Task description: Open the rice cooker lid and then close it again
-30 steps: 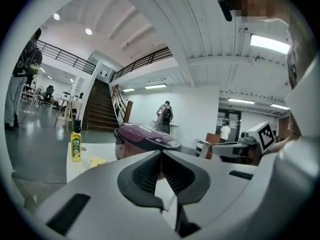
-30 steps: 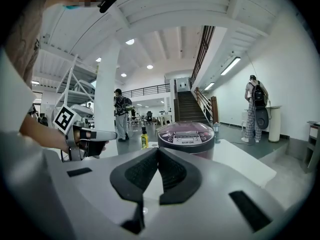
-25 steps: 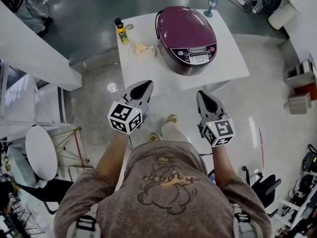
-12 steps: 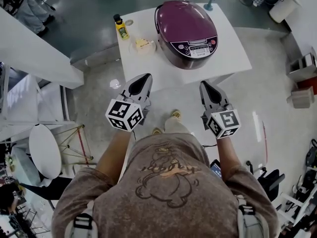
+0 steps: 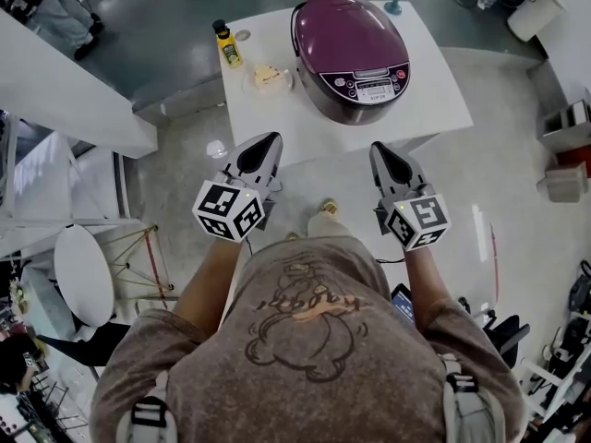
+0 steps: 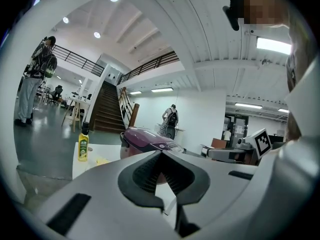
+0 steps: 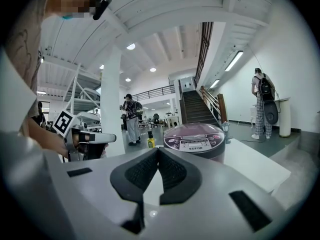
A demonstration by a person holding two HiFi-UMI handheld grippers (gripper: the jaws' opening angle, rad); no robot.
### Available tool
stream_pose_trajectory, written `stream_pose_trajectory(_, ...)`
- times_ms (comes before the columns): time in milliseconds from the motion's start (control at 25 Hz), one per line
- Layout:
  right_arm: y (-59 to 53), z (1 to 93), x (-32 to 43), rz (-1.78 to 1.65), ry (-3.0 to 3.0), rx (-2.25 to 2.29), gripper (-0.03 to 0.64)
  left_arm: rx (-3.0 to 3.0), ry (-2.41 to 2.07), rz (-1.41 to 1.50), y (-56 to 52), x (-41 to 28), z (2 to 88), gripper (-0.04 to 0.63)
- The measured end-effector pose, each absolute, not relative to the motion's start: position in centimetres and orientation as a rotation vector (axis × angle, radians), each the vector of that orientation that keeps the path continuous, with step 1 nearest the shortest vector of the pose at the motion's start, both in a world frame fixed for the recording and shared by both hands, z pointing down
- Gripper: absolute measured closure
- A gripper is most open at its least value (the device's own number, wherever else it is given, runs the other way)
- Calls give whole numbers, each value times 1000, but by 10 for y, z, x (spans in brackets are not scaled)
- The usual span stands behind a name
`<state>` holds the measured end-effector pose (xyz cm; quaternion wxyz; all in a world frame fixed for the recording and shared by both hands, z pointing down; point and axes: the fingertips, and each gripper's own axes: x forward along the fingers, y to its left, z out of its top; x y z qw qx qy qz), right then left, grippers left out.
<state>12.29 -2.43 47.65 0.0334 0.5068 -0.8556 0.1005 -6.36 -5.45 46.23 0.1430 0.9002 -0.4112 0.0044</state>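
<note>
While the left gripper (image 5: 273, 139) and right gripper (image 5: 379, 150) hang short of the table's (image 5: 434, 100) near edge, jaws together on nothing, the rice cooker (image 5: 355, 63) toward its far right sits with lid (image 5: 343, 33) down, as before opening or after reclosing.

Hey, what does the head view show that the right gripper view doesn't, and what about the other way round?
Only the head view: the small plate beside the cooker, the person's brown shirt, and the right gripper seen from outside.
Only the right gripper view: the staircase and the white pillar under the ceiling.
Both: the purple rice cooker, lid closed, on the white table, the yellow bottle and the left gripper.
</note>
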Motion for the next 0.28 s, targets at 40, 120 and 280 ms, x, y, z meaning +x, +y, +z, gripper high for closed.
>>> stream_pose_trajectory(40,-26,477,122,307,-2637,1547,617,2594,-1190,15,-56,-64,463,574)
stream_pose_trajectory(120,-29,476,120,298,-2646,1523,616,2589,-1195,13,-58,-65,464,574)
stream_pose_trajectory(280,-34,475,119,272,-2655,1484,617,2583,-1204,16,-61,-66,468,574)
